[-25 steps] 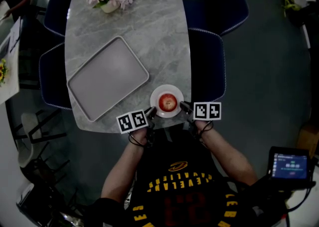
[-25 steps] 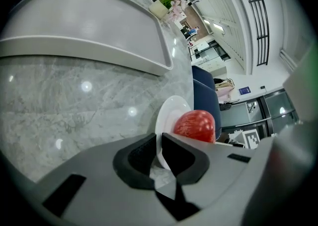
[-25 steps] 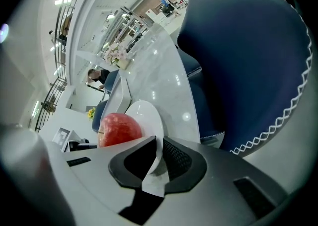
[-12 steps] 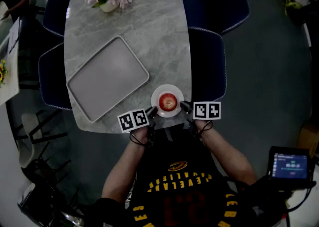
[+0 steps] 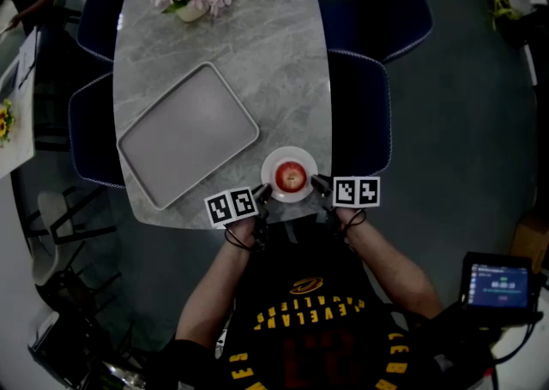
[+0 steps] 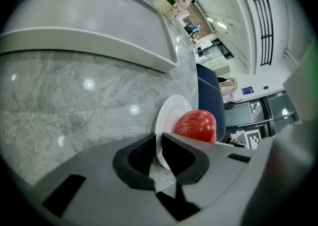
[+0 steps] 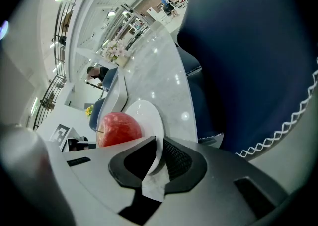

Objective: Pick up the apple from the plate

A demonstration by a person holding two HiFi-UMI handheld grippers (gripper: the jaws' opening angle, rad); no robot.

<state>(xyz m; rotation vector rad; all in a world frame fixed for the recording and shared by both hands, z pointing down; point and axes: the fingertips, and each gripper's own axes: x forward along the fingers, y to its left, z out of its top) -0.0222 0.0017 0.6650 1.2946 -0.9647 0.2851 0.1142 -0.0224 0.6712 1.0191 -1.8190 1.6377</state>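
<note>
Clamping the plate (image 5: pixel 289 151) rim, my left gripper (image 5: pixel 262 195) pinched at 8 o'clock, my right gripper (image 5: pixel 319 183) at 4 o'clock; the apple (image 5: pixel 290 176) sat centred.

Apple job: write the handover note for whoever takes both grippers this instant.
Left gripper: jaws closed on the rim of the plate, on its left side.
Right gripper: jaws closed on the opposite rim.
Apple: in the middle of the plate, at the near edge of the table, touched by neither gripper.
Done: both grips set on the plate.
Left: the apple is not yet picked up.
</note>
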